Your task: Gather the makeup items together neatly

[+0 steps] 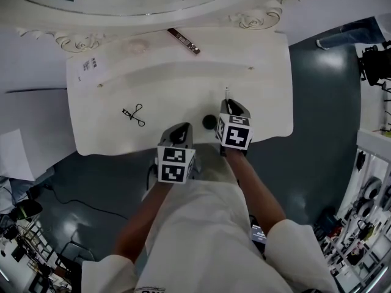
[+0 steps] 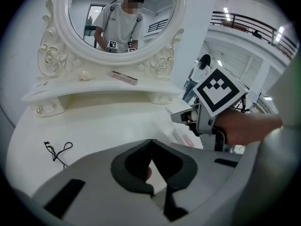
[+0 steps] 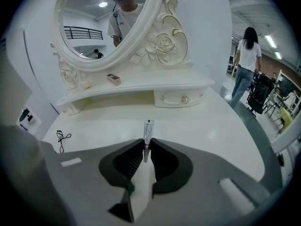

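Here, right gripper (image 3: 147,145) clamps a slim tube (image 3: 148,130) pointing toward the mirror (image 3: 103,22); eyelash curler (image 3: 62,138) lies well left on counter (image 3: 211,126).

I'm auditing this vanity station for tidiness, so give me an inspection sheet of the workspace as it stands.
Surface: white vanity table, raised shelf at the back.
Job's things: eyelash curler on the tabletop's left; slim case and pale round item on the shelf; slim tube in the right tongs; small dark round item beside them.
Clutter: label sticker at the vanity's left edge.
Grippers: right tongs shut on the slim tube; left tongs shut, tips together.
Cables: dark cable on the floor, left.
Surroundings: oval mirror; person standing beyond the table.
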The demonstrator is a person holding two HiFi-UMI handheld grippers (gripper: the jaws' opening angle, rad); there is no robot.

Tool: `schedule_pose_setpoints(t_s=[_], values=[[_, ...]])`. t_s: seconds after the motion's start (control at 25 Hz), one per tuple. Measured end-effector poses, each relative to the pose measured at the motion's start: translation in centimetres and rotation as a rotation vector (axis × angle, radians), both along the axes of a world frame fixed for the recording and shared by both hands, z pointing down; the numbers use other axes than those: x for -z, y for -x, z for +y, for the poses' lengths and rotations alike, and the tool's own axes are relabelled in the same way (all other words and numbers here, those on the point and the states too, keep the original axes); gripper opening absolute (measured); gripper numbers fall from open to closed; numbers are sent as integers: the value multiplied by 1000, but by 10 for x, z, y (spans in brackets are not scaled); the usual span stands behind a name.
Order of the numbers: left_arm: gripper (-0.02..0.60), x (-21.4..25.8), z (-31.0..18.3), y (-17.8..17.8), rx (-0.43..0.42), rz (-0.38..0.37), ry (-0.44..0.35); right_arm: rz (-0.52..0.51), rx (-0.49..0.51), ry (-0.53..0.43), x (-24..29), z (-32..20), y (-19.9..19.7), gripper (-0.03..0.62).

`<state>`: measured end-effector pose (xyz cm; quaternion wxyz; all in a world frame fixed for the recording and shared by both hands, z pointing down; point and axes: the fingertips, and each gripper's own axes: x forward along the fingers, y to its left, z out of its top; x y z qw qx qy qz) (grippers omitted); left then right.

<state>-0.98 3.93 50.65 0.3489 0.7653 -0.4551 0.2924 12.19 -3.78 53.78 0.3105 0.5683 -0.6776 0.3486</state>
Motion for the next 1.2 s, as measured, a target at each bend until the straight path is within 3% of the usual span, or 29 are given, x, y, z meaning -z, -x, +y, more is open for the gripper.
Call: schedule_pose_setpoints(t_s=[1.2], values=[[9, 4, 16, -36, -61, -4, -3, -25, -20, -13, 12, 49, -49, 54]])
